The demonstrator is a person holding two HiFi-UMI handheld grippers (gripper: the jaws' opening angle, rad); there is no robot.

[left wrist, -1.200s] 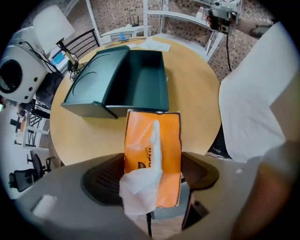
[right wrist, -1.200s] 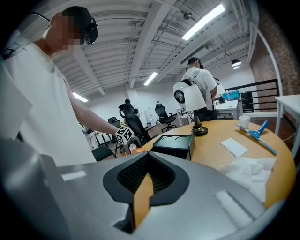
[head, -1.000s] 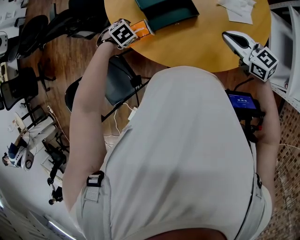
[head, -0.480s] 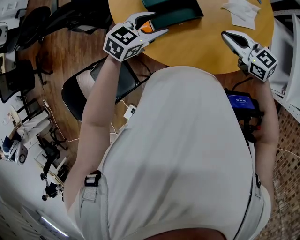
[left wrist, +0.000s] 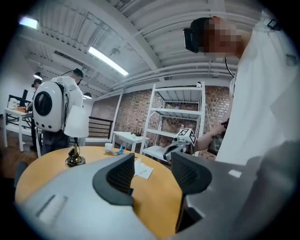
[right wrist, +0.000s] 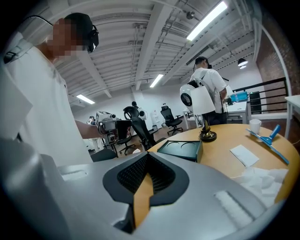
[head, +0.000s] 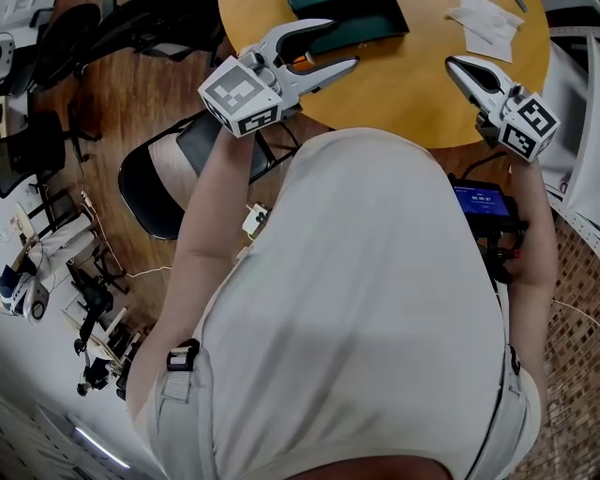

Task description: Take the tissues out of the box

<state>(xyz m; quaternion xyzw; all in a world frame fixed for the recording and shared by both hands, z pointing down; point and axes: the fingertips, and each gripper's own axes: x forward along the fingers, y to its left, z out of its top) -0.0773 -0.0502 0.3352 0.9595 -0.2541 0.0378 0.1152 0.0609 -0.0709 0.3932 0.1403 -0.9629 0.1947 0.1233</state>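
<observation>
A dark green box (head: 361, 19) (right wrist: 182, 150) lies on the round wooden table (head: 403, 84), at the far edge of the head view. Loose white tissues (head: 483, 26) (right wrist: 260, 180) lie on the table to its right; the left gripper view also catches the tissues (left wrist: 143, 169). My left gripper (head: 339, 44) (left wrist: 152, 173) hovers at the table's near edge just in front of the box. Its jaws are closing, and only air is between them. My right gripper (head: 452, 67) (right wrist: 149, 177) is shut and holds nothing, near the table's right front edge, short of the tissues.
A small lamp (right wrist: 206, 135), a white cup (right wrist: 255, 125), a flat paper sheet (right wrist: 243, 154) and a blue tool (right wrist: 271, 138) also sit on the table. A folding chair (head: 178, 169) stands left of me. White shelving (left wrist: 180, 117) stands beyond the table, and a person stands behind the lamp.
My left gripper has lifted away from the box's left end and swung round, so its jaws now point right over the table edge. The right gripper has hardly moved.
</observation>
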